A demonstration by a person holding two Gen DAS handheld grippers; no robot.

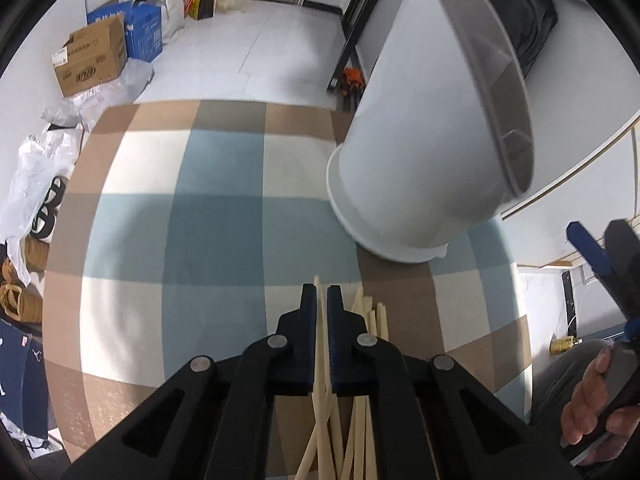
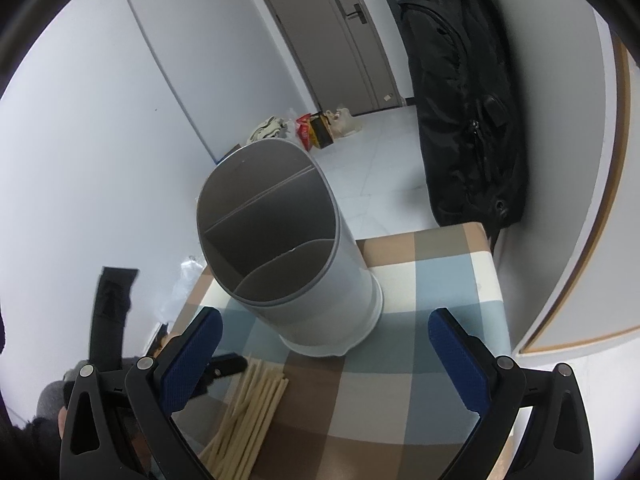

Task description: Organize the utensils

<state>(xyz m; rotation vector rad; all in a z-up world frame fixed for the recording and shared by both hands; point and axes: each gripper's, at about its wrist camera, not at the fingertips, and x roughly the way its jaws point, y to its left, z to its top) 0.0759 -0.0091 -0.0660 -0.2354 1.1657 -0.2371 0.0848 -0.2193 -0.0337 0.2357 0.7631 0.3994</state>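
Chopsticks and 1 divided holder on a checked tabletop.

Chopsticks (image 1: 362,412): pale, cream-coloured, thin and square-edged, lying in a loose overlapping pile at the near edge of the table (image 1: 216,216); count unclear, roughly 10. 1 chopstick (image 1: 320,320) is pinched between the clenched pads of the left gripper (image 1: 321,300), its tip poking past them. Holder (image 2: 296,256): 1 white cylinder with grey interior, split into 3 compartments, upright just beyond the pile. Right gripper (image 2: 324,344): jaws spread wide, nothing between them, hanging before the holder.
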